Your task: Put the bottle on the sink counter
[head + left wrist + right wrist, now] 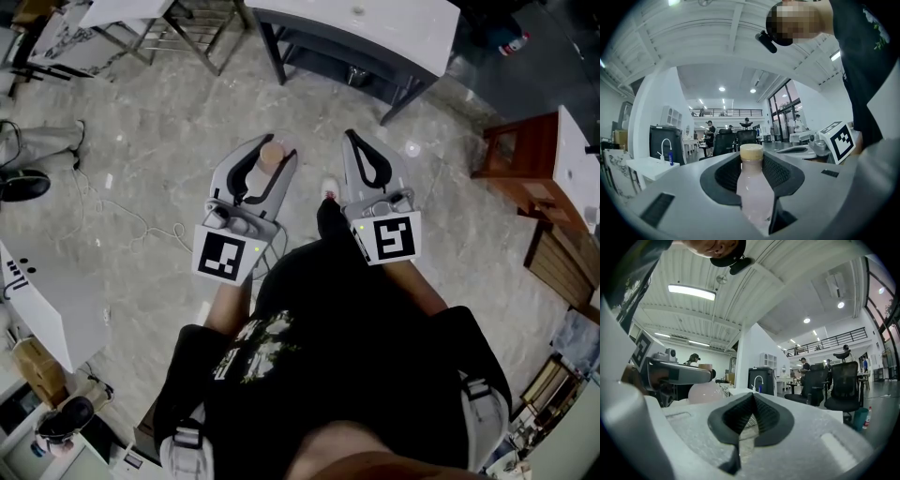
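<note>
Left gripper clamps the pink bottle — right gripper seemingly closed, empty.

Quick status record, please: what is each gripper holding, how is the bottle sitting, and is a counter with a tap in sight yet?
left gripper: closed on the bottle's body
bottle: upright, pale pink, cap on
right gripper: jaws together, empty
counter: white, off to the left in the left gripper view, well beyond the bottle
tap: on that counter
below the grippers: bare floor

Smooth translucent plastic bottle, glossy marbled stone floor
</note>
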The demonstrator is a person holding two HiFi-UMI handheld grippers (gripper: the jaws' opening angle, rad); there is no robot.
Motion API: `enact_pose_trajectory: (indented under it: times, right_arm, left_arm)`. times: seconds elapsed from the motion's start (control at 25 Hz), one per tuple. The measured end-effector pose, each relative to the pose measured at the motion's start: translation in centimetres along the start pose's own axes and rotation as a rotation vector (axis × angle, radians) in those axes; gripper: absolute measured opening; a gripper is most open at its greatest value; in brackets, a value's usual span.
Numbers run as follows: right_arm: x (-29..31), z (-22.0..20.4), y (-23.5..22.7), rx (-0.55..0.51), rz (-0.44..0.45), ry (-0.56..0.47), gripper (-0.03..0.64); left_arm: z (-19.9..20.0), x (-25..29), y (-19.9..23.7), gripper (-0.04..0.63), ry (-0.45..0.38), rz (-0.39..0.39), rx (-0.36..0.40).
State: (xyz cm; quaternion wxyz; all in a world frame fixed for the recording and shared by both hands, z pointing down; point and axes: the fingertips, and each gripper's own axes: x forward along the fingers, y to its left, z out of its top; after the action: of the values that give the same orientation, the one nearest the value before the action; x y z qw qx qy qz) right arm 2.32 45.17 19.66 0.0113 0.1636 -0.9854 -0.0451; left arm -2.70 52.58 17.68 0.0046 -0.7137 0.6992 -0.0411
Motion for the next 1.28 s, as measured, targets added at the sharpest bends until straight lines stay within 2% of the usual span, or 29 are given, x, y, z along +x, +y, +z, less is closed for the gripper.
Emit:
enact_pose_trajectory:
  times: [0.2,0.52,0.8,1.12,1.28]
  right_arm:
    - [2.7,-0.3,-3.6,0.01,0.006,0.001,-0.005]
    - [5.3,-0.6,-9.6,0.006,-0.001,-0.009,-0.005]
    - [7.1,-1.4,-15.4,0.001,-0.043,-0.002,-0.005]
    - [8.4,-2.3,-18.2,0.009,-0.077,-0.004,-0.005]
    - [9.2,-2.7,-20.3,0.009,-0.122,-0.004,-0.005]
  left_arm:
    - [0.6,4.5,1.0,0.149,0.016,-0.019,0.043]
    - [1.7,11.0,1.5,0.149,0.006,-0.041,0.033]
    - [2.0,17.0,1.6,0.149,-0.023,-0.077,0.01]
    - [0.8,20.5,2.5,0.149,0.002,-0.105,-0.018]
    - [0.3,22.9,3.5,0.149,0.001,-0.136,-0.018]
